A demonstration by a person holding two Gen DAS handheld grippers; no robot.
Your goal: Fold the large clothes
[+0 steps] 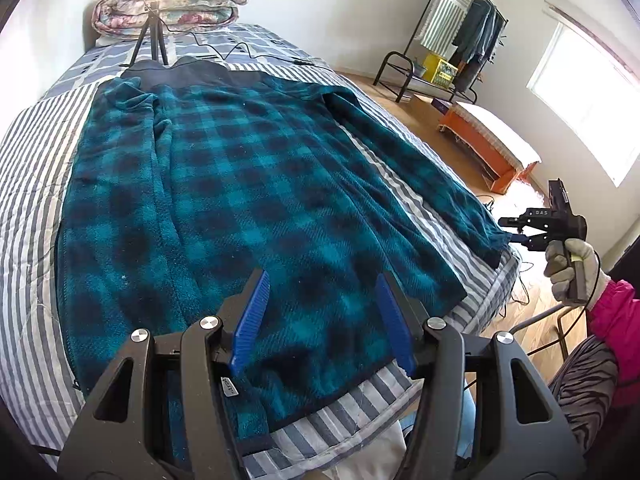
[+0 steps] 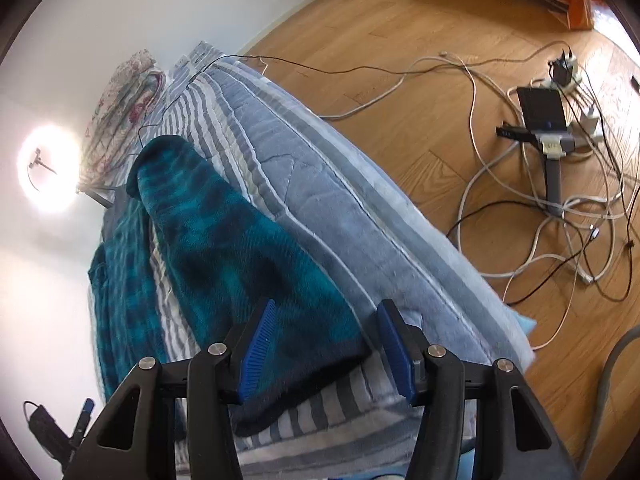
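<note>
A large teal and black plaid fleece garment (image 1: 240,184) lies spread flat on the striped bed (image 1: 36,184), its dark collar at the far end. Its left sleeve is folded in over the body; its right sleeve (image 1: 424,168) stretches toward the bed's right edge. My left gripper (image 1: 322,304) is open just above the garment's near hem. My right gripper (image 1: 516,230) is at the right sleeve's cuff. In the right wrist view it (image 2: 326,340) is open, with the cuff (image 2: 296,364) between its blue pads, tilted at the bed's edge.
A tripod (image 1: 150,36) with a bright ring light and a folded floral quilt (image 1: 172,4) stand at the bed's head. A clothes rack (image 1: 460,40) and an orange bench (image 1: 488,144) are on the right. Tangled cables (image 2: 560,200) cover the wooden floor.
</note>
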